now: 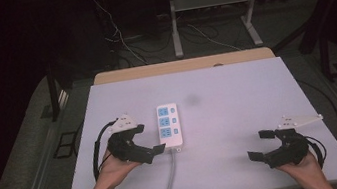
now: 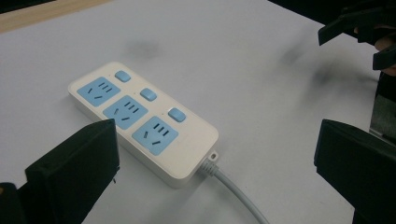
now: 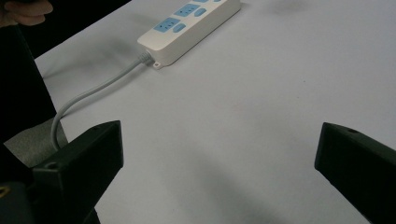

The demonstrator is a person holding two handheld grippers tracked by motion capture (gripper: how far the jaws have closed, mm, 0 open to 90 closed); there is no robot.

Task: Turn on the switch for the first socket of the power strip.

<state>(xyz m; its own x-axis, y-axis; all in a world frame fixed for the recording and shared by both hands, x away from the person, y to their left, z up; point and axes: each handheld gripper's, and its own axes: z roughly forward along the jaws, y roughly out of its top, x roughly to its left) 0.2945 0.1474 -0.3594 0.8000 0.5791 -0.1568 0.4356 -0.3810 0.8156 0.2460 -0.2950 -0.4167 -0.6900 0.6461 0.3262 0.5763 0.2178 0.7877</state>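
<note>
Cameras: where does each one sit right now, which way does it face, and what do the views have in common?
High view: above the person's side, looking forward and down on the white table; both forearms, left gripper and right gripper show.
Left gripper view: rides the left gripper, faces the power strip; open jaws show.
Right gripper view: rides the right gripper, faces across the table; open jaws show.
Shared: all three show the power strip and its cable.

One power strip (image 1: 168, 126), two hand-held grippers (image 1: 139, 140) (image 1: 260, 145).

Left gripper (image 2: 215, 172) wide open, black jaws low in both corners. White power strip (image 2: 140, 121) with blue sockets left of middle, grey cord (image 2: 238, 196) going down. Right gripper (image 2: 369, 32) upper right.
</note>
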